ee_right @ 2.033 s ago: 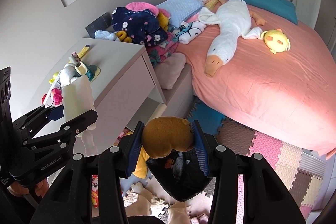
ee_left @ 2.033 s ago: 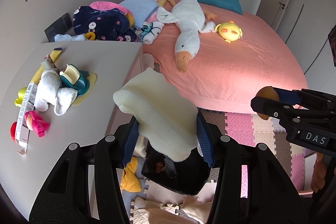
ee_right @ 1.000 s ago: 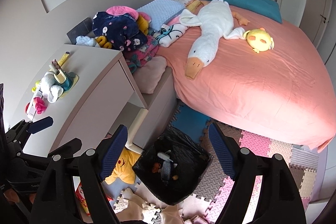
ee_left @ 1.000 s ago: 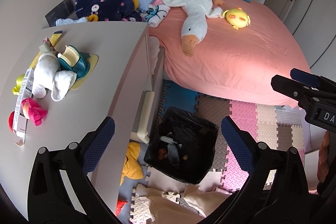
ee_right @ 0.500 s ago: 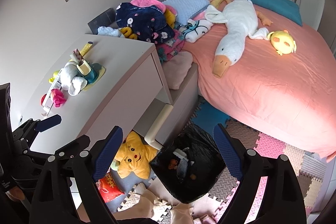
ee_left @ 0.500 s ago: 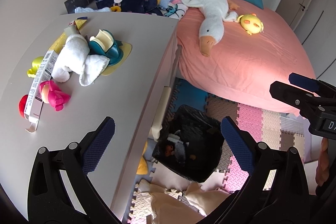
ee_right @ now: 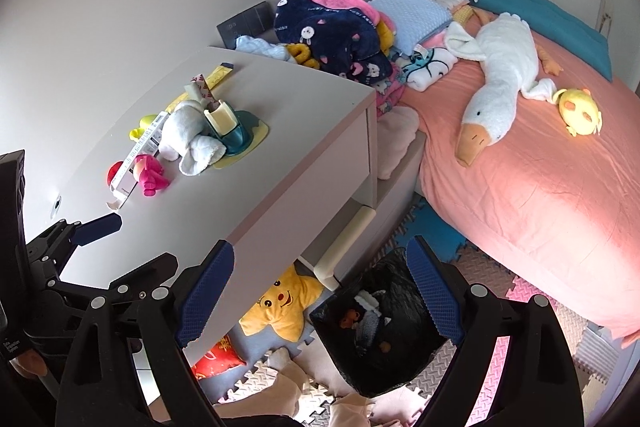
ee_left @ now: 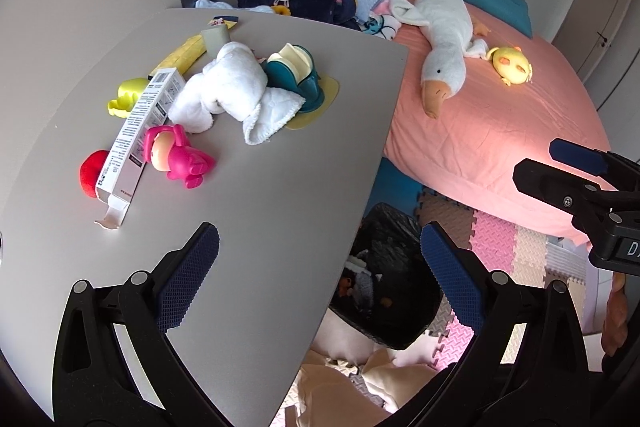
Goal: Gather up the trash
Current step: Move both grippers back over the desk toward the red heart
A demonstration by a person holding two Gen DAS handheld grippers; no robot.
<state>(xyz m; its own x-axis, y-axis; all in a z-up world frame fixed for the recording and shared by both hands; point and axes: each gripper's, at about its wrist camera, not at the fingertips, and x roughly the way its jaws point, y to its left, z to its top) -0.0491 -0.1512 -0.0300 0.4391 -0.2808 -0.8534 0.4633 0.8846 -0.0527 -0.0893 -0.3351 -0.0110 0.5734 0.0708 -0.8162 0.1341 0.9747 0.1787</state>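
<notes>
My left gripper stands open and empty over the front edge of the grey desk. On the desk lie a long white carton with an open flap, a yellow wrapper, a white cloth, a pink toy and a teal cup holder. The black-lined trash bin sits on the floor beside the desk, with scraps inside. Above the bin, my right gripper is open with nothing between its fingers. The left gripper shows at the left, over the desk.
A bed with a pink sheet carries a white goose plush and a yellow plush. Folded clothes pile up behind the desk. A yellow star cushion and foam floor mats lie below. Beige trouser legs stand by the bin.
Two seconds ago the left gripper held a cream foam sheet and the right a brown lump over the bin; both were released. Since then both open grippers have swung left toward the desk.
</notes>
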